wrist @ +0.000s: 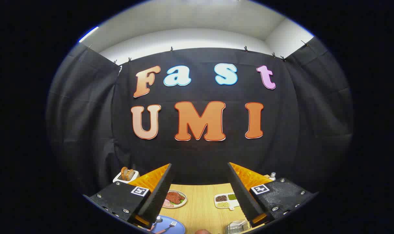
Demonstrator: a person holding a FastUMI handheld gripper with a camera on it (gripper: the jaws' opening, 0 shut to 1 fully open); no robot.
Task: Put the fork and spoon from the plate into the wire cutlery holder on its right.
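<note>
My gripper (199,167) is held high above the wooden table, its fingers wide apart with nothing between them. Far below, a blue plate (179,228) lies by the left finger, carrying a fork (169,226) with its tines pointing right and a spoon whose round bowl (158,220) peeks out beside the finger. The wire cutlery holder (237,226) sits to the plate's right, just inside the right finger, partly cut off.
A plate of meat and greens (175,199) and a white divided dish of beans (227,200) lie farther back on the table (200,208). A toaster with bread (126,175) stands at the back left, a small bottle top (272,175) at the back right.
</note>
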